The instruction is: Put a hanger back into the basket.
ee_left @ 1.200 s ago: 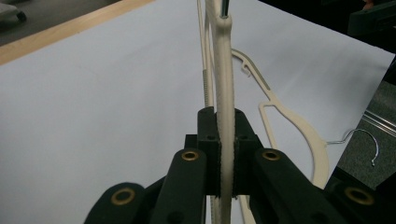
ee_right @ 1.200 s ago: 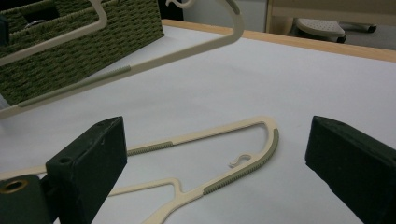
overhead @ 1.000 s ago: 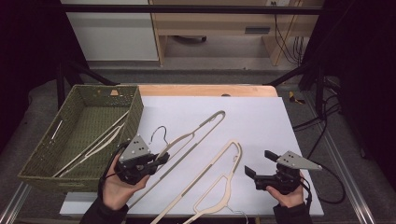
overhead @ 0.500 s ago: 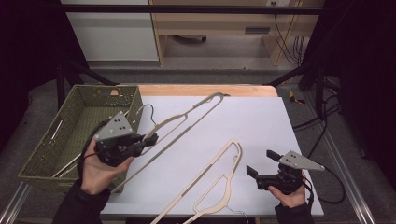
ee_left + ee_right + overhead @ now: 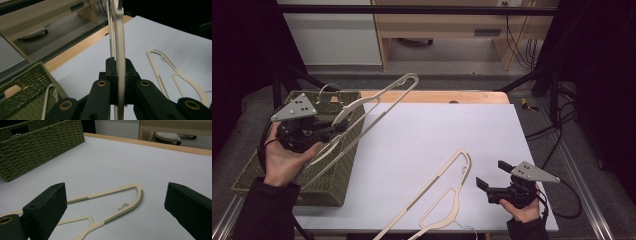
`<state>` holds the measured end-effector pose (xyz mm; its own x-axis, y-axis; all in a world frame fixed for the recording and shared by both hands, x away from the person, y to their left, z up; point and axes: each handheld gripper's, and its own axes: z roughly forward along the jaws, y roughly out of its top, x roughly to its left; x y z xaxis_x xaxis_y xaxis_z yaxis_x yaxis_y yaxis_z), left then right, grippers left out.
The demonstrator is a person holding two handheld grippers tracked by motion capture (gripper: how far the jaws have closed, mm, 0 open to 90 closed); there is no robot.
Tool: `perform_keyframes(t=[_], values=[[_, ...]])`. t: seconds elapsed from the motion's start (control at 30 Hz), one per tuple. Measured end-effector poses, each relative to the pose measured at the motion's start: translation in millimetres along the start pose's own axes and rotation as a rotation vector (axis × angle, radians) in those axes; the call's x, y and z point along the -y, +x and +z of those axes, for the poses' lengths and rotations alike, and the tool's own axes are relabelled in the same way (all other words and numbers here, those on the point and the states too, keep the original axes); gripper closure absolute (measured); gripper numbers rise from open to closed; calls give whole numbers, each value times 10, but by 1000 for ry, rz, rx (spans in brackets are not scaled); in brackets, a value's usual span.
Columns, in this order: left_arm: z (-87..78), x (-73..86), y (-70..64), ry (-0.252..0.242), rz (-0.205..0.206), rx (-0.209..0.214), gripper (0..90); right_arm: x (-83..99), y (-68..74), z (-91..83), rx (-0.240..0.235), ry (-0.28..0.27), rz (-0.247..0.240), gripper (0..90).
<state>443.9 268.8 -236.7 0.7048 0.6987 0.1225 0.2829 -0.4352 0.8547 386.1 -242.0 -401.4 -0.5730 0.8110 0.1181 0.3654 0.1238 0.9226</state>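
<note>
From the high view, the left gripper [image 5: 329, 131] is raised over the green woven basket [image 5: 339, 172] at the table's left edge, its jaws clamped on the bar of a cream hanger [image 5: 379, 102]. That held hanger slants up and away from the gripper toward the far side of the white table [image 5: 437, 130], its loop end in the air beyond the basket's far right corner and its metal hook near the basket's far rim. The right gripper [image 5: 492, 174] sits low at the near right of the table with its jaws apart, holding nothing. A second hanger [image 5: 444, 187] lies flat on the table just to its left, not touching it.

In the left gripper view, the 2 black jaws are pressed against a ribbed stretch of the held hanger [image 5: 120, 50], which runs straight up between them. The second hanger [image 5: 172, 72] lies well apart on the white surface to the right.

In the right gripper view, the wide-spread jaws frame the second hanger [image 5: 120, 211], which lies on the table between and just ahead of them. The basket [image 5: 37, 147] stands farther off at the upper left.
</note>
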Motion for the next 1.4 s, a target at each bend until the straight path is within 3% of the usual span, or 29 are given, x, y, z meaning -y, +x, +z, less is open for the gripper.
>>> perform_keyframes(t=[0.13, 0.2, 0.37, 0.43, 0.57, 0.9, 0.93, 1.17, 1.4], values=[[-12, 79, 187, 19, -4, -36, 857, 1, 4, 8, -1, 2, 0, 51], [-18, 122, 269, 24, 14, -60, 857, 2, 1, 6, -1, 3, -5, 51], [-18, 251, 451, 69, -2, -112, 857, 5, -6, 4, -4, 8, -18, 51], [-36, 312, 525, 87, -3, -123, 857, 2, 10, 14, 0, 4, 1, 51], [-70, 418, 647, 97, -10, -145, 857, 8, -3, 13, -3, 13, -23, 51], [-113, 659, 912, 127, -17, -200, 857, 9, 6, 22, -2, 14, -16, 51], [-107, 682, 936, 113, -18, -205, 857, 9, 5, 21, -2, 13, -16, 52], [-139, 818, 1037, 137, -29, -232, 857, 14, 5, 30, -4, 20, -15, 52], [-72, 962, 1074, 181, -18, -253, 857, 14, 1, 26, -2, 21, -18, 53]])
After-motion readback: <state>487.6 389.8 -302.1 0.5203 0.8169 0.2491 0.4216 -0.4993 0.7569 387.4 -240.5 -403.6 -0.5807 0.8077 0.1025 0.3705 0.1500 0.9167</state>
